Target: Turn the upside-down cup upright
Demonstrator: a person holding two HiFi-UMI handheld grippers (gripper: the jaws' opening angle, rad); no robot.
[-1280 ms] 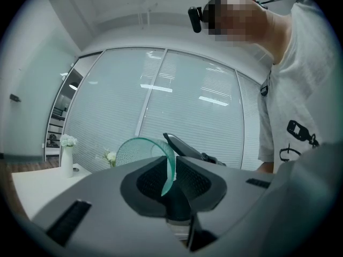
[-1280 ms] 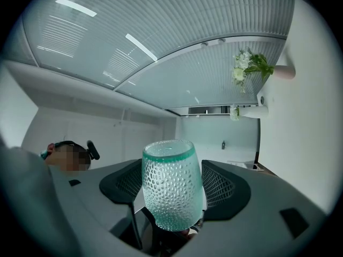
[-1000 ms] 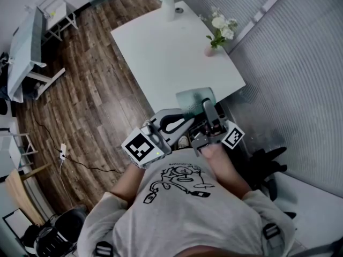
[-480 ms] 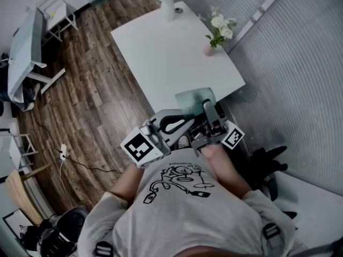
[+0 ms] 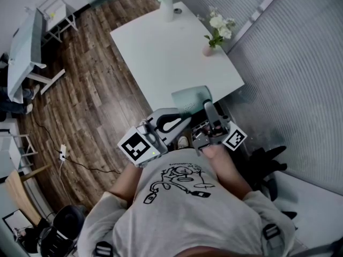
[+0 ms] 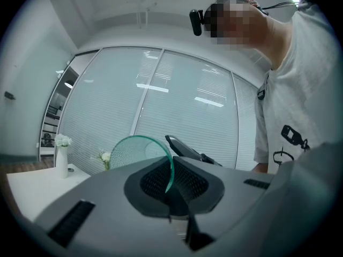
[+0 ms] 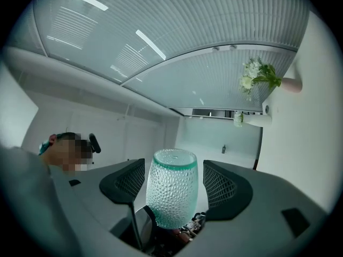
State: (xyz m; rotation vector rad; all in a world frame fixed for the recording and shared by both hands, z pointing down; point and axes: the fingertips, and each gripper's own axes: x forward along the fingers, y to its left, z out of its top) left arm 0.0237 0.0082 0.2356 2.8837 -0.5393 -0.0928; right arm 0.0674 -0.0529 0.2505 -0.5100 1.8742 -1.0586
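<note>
Two hand-held grippers are raised close in front of the person's grey T-shirt (image 5: pixel 182 208), and the cup (image 7: pixel 171 189) hangs in the air between them, resting on nothing. The left hand-held gripper (image 6: pixel 171 185) is clenched. In its own view the dark pads are pressed together on the thin glass wall at the curved green rim, so it grasps the cup by that edge. The right hand-held gripper (image 7: pixel 174 183) is released. Its jaws stand wide apart, one on each side of the dimpled, pale green cup, with a gap on both sides and neither pad touching the glass. Seen from there, the cup's far end points up and away, and its near end is lost among dark parts low in the view. From the head view the cup is about over the near edge of the white surface (image 5: pixel 171 52), with the two hand-held grippers coming in from either side just below it. Farther along the surface a small pink vase (image 5: pixel 209 51) of white flowers stands by the right edge. A white vase (image 5: pixel 168 5) of flowers stands at the far corner. A wood floor (image 5: pixel 91 95) lies to the left, and ribbed blinds (image 5: pixel 300 58) run along the right.
</note>
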